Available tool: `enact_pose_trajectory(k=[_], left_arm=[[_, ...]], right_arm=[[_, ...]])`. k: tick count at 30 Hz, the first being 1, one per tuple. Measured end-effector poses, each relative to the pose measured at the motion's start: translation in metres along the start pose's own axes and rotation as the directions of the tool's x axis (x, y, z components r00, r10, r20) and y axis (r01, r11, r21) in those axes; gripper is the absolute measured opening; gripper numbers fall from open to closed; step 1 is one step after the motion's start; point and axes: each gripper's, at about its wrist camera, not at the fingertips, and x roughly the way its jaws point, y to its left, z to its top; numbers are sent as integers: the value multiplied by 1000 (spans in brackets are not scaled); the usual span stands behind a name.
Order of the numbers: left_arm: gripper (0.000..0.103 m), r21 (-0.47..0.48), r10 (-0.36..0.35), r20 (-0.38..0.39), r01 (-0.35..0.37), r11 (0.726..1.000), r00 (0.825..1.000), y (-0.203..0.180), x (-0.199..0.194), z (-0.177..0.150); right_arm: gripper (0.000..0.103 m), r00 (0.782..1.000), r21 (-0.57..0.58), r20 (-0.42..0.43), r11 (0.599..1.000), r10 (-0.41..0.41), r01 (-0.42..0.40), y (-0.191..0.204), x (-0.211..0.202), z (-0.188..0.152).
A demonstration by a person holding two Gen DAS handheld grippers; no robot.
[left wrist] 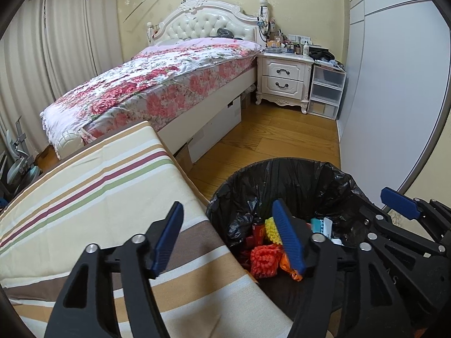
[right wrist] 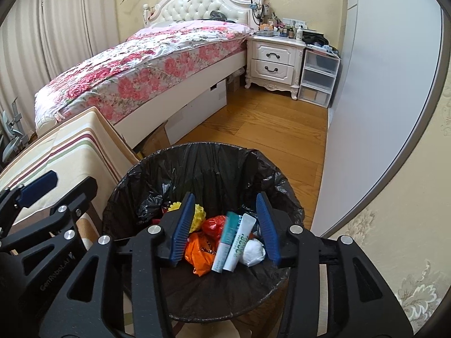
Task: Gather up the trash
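Both grippers, left (left wrist: 231, 236) and right (right wrist: 225, 225), hang released over the black-lined bin (right wrist: 203, 157); two tubes (right wrist: 232, 242), perhaps toothpaste, lie at five o'clock.

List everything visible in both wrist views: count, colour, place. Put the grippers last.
Trash bin: one, black liner, on the floor under both grippers.
Tubes: two, white and teal, in the bin, side by side.
Orange bag: one, in the bin.
Red bag: one, in the bin.
White wad: one, in the bin, beside the tubes.
Yellow knobbly item: one, in the bin.
Striped cloth surface: one, cream with brown, red and green stripes, left of the bin.
Bed: one, floral pink cover, white headboard.
Nightstand: one, white, beside the bed, cluttered top.
Plastic drawers: one clear stack, right of the nightstand.
Left gripper: black, blue fingers, open, nothing held.
Right gripper: same, open above the bin.
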Motion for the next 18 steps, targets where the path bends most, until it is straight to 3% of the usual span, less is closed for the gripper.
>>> enact_pose_trajectory(k=[7,18], left_arm=[[72,-29,28,20,-28,999,999,14,-22,-10],[75,-71,76,58,-72,995,995,39,-72,-35]], right_arm=[[68,1000,-2,20,1000,-14,14,4,-20,-9],[77,998,-33,61,999,19,-17,24,-65,-29]])
